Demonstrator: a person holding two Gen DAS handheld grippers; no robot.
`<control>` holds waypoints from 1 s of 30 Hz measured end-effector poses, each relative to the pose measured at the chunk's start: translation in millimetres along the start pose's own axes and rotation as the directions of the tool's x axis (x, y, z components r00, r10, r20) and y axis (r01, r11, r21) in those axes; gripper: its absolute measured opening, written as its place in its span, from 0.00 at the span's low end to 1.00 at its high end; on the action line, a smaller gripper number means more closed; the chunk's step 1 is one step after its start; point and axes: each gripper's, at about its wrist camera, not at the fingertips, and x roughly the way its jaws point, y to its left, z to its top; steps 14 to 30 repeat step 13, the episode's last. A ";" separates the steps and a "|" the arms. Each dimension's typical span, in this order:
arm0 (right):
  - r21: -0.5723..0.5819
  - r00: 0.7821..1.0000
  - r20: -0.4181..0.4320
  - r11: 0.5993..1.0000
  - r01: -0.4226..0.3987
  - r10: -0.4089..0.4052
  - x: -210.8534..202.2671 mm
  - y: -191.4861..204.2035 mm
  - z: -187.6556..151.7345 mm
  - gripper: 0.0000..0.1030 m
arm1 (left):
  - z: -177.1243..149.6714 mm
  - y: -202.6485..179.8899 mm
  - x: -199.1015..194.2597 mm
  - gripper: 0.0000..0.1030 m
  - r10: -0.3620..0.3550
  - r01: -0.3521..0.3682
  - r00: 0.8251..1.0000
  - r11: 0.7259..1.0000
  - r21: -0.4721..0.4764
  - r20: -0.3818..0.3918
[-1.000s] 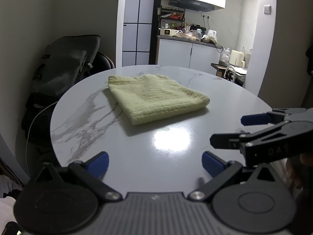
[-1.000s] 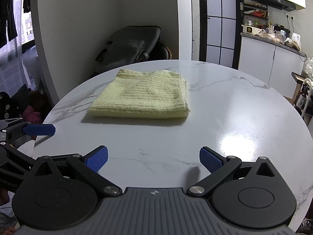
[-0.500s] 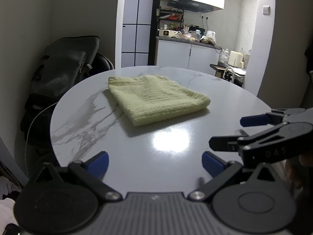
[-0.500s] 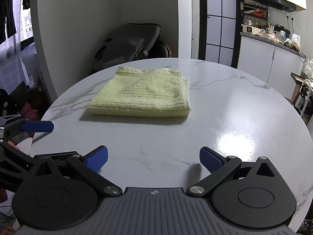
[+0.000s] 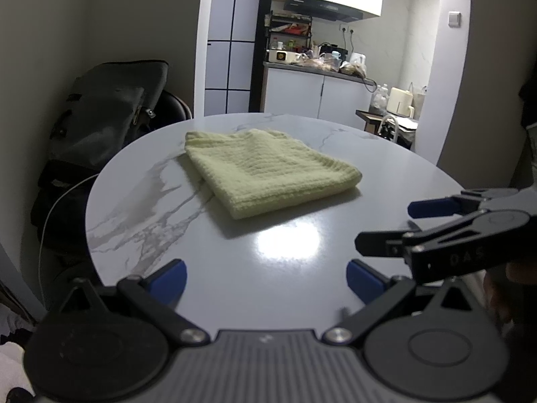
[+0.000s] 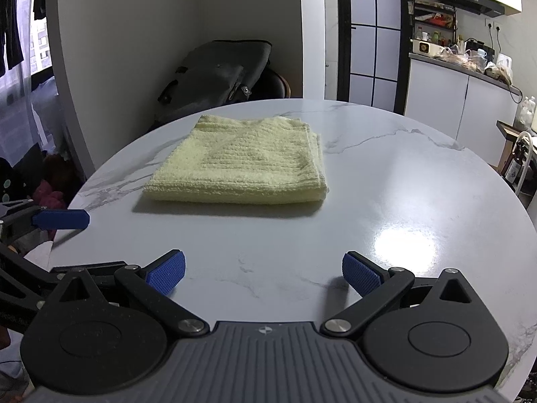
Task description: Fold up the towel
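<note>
- The round marble worktop (image 6: 419, 201) fills both views and reaches ahead of both sets of fingers; its near rim is cut off behind the gripper bodies.
- The yellow towel (image 6: 241, 164) lies ahead of the fingers and well apart from them, flat and already folded into a thick, squarish stack with several layers showing along one side edge (image 5: 268, 168).
- The left gripper (image 5: 265, 280) stands wide and empty, low over the near part of the worktop.
- The right gripper (image 6: 263, 272) is likewise spread wide and holds nothing; each one's blue pads show at the edge of the other's view.
- Judged from this, the towel lies as a finished fold would; it could equally be awaiting one more fold, so no single move is settled.
- The layer count and the towel's far edge are hard to make out; the hands on the grippers are mostly out of view.
</note>
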 end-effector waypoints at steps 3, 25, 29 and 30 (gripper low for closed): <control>-0.002 1.000 0.009 1.000 0.002 -0.002 0.2 0.7 -1.5 0.99 | 0.7 0.6 1.7 1.00 -0.005 0.005 1.000 1.000 0.003 0.003; 0.070 0.995 0.098 0.998 0.000 -0.007 -20.9 -14.8 -10.1 0.99 | -1.5 4.9 0.5 1.00 -0.036 0.037 0.999 0.999 -0.011 0.041; 0.070 0.995 0.098 0.998 0.000 -0.007 -20.9 -14.8 -10.1 0.99 | -1.5 4.9 0.5 1.00 -0.036 0.037 0.999 0.999 -0.011 0.041; 0.070 0.995 0.098 0.998 0.000 -0.007 -20.9 -14.8 -10.1 0.99 | -1.5 4.9 0.5 1.00 -0.036 0.037 0.999 0.999 -0.011 0.041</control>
